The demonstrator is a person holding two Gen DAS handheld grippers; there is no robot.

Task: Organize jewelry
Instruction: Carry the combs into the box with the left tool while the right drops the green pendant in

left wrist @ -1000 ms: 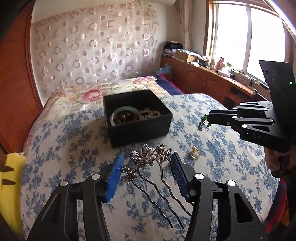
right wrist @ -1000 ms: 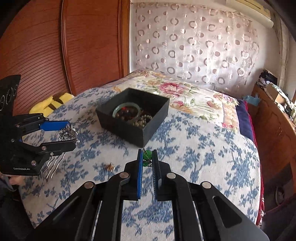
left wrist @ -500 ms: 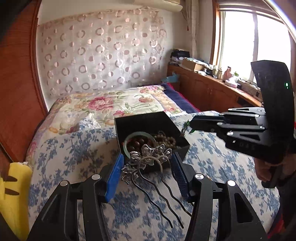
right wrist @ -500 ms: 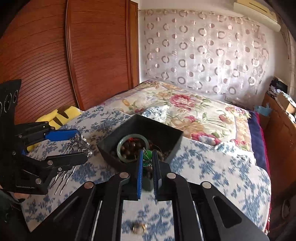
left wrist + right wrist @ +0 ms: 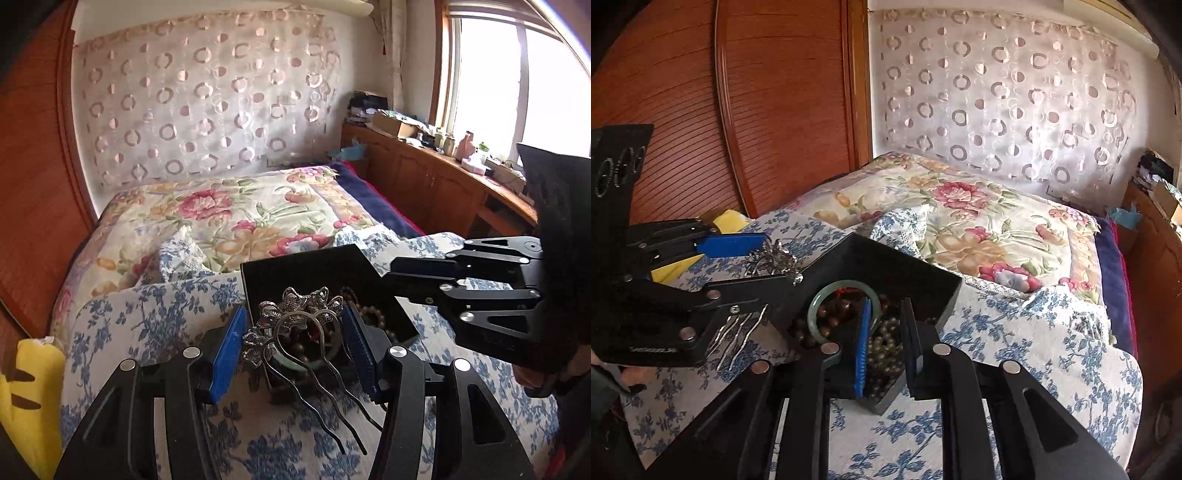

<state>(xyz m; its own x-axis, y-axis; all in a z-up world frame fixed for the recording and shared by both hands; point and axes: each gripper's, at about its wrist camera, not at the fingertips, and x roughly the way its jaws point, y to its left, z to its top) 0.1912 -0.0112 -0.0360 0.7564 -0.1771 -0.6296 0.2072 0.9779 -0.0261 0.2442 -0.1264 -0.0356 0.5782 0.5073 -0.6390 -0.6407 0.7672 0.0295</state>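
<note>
Two grippers hang over a black box (image 5: 916, 280) that sits on the bed (image 5: 1052, 354), on its blue-flowered cover. The left gripper (image 5: 295, 345) has its fingers clamped on a silver hair comb (image 5: 295, 314), whose flowered head is over the near edge of the box and whose prongs point back toward the camera. The right gripper (image 5: 886, 345) is right above the box with its fingers apart and nothing between them. Inside the box lie a green bangle (image 5: 816, 306) and strings of brown beads (image 5: 886, 347).
</note>
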